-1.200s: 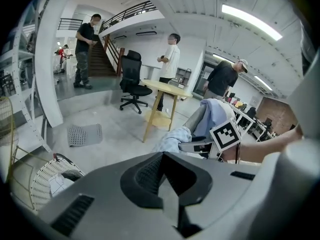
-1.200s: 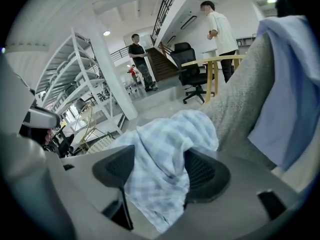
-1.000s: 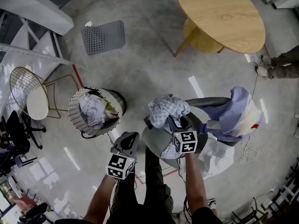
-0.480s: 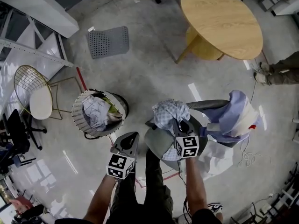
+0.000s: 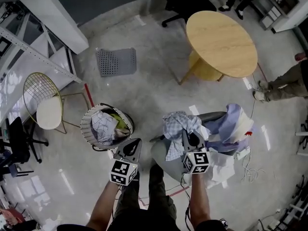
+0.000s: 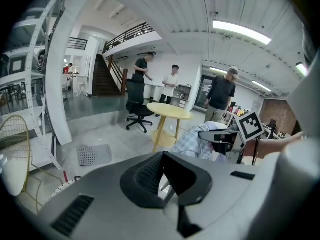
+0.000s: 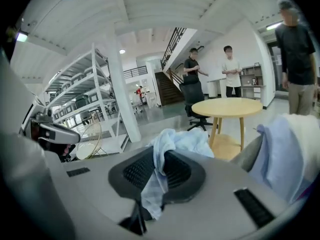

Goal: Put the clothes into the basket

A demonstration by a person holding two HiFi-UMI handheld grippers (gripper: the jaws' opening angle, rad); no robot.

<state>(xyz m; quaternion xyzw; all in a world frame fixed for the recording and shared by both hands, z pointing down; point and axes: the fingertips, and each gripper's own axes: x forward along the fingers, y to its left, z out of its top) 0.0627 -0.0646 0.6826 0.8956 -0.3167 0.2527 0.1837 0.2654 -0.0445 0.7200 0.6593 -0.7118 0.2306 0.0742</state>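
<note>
A round basket (image 5: 87, 129) stands on the floor at my left with several crumpled clothes in it. My right gripper (image 5: 188, 137) (image 7: 162, 156) is shut on a light blue checked cloth (image 5: 175, 121) (image 7: 181, 141). Its jaws have just been closing with that cloth between them, and the cloth hangs bunched over the tips, above the grey chair (image 5: 161, 153). More clothes (image 5: 231, 124) (image 7: 280, 159) lie draped over the chair at the right. My left gripper (image 5: 134, 146) (image 6: 162, 156) is shut and holds nothing, between the basket and the chair.
A round wooden table (image 5: 221, 42) (image 6: 170, 111) stands beyond the chair, with a black office chair (image 5: 185, 4) behind it. A wire chair (image 5: 41, 93) and white shelving (image 5: 33, 47) are at the left, a grey mat (image 5: 115, 61) on the floor. Several people stand farther off.
Both grippers have risen. The right one has lifted the checked cloth up off the chair, so the cloth now hangs from its jaws.
</note>
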